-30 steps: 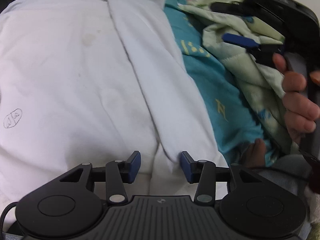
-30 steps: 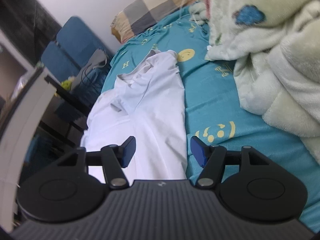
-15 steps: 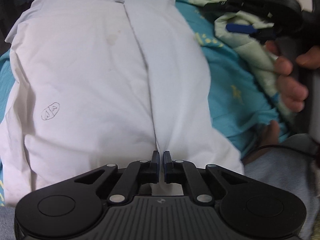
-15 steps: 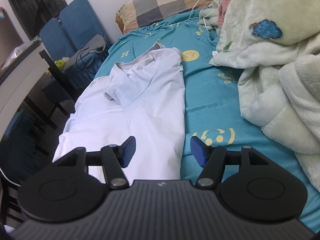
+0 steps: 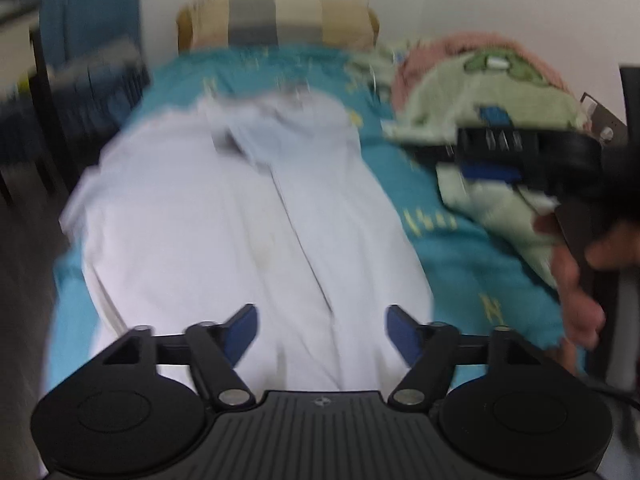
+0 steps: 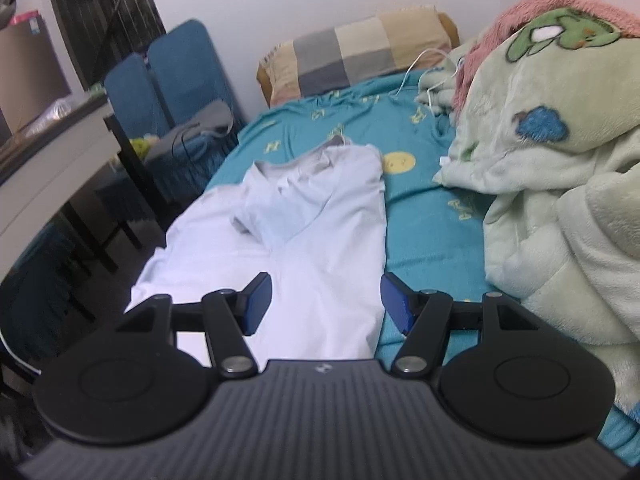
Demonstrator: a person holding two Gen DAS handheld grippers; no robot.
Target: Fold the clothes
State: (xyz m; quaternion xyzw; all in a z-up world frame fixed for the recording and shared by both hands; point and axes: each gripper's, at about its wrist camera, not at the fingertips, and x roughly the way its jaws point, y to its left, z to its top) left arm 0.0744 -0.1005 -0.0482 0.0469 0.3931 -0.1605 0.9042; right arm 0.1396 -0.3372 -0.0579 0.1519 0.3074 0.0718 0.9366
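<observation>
White cotton shirt (image 6: pixel 320 248) on teal patterned bedsheet (image 6: pixel 432 216): right side folded inward; left side and lengthwise folds remain. Left gripper (image 5: pixel 320 330) opening, empty; right gripper (image 6: pixel 324 300) wide, empty.

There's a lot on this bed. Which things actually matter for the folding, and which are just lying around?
For the job:
- white shirt
- left gripper, jaws opening, nothing between them
- right gripper, open

Just lying about:
- green fleece blanket
- checked pillow
- white cable
- blue chair

I'm looking at a plain white shirt (image 6: pixel 320 236) lying on a teal sheet (image 6: pixel 424 216) dotted with yellow letters and smiley faces. On the right a pale green blanket (image 6: pixel 560 184) is showing blue and pink patches; far off, a beige-and-grey checked pillow (image 6: pixel 360 48).
</observation>
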